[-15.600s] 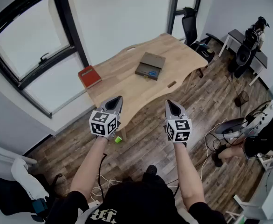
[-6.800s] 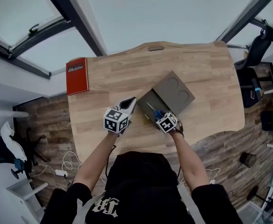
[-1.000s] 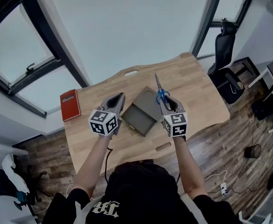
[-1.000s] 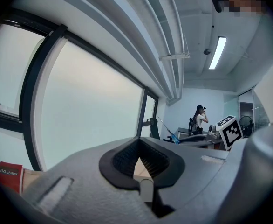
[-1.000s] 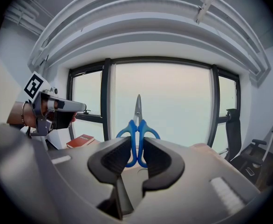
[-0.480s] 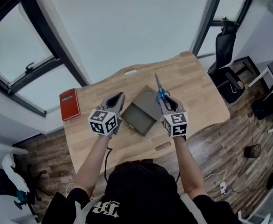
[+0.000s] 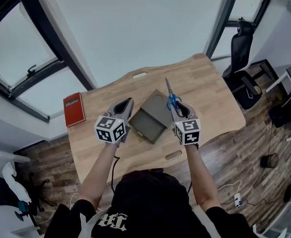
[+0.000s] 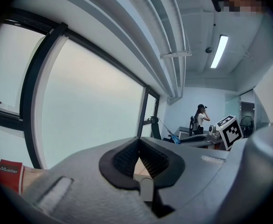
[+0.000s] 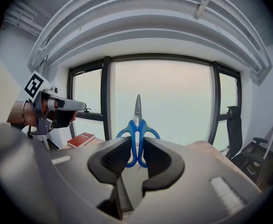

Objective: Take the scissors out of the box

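Scissors (image 9: 137, 133) are pinched by their blue handle loops between the closed pads of the right gripper (image 9: 136, 155), blades together and pointing up and away from the person. In the head view the right gripper (image 7: 179, 110) holds the scissors (image 7: 171, 99) in the air, clear of the box (image 7: 148, 127), over its right side towards the table's far edge. The left gripper (image 8: 139, 155) has its jaws together at the tips with nothing between them; it hovers just left of the box (image 7: 127, 104).

The lifting-out looks done, since the scissors are out of the box and off every surface. What probably remains is setting them down: lower them to bare table (image 7: 205, 88) to the right of the box, tilt the blades level, and only then loosen the jaws.

The box sits near the middle of the table, open, its grey lid (image 7: 158, 104) lying against its far side. Its tray appears empty. A red book (image 7: 73, 109) lies at the table's left edge.
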{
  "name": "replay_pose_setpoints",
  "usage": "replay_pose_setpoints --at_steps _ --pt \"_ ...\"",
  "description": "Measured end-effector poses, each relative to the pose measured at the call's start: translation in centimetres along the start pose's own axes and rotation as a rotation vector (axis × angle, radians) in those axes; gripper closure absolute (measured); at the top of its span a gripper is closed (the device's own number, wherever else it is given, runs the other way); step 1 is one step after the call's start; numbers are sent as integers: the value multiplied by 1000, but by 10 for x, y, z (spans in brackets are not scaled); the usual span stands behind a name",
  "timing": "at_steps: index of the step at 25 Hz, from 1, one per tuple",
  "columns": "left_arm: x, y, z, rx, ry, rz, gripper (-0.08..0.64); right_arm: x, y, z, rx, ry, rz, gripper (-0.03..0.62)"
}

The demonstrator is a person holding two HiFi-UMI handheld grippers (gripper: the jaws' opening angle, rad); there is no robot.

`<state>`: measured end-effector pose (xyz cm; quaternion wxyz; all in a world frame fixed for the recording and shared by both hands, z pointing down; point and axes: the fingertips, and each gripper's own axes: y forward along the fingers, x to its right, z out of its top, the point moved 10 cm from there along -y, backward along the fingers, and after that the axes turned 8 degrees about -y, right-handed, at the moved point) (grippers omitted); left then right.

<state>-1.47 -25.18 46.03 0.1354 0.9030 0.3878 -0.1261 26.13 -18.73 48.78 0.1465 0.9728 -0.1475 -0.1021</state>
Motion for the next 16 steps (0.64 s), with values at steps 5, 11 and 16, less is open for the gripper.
replay_pose_setpoints --at_steps 5,11,16 --pt "0 0 -2 -2 -5 9 557 1 1 -1 -4 -1 9 505" --pt "2 0 -2 -1 -7 12 557 2 1 -3 -7 3 14 505" --pt "4 0 -1 -2 -8 14 557 2 0 -3 -5 7 21 505"
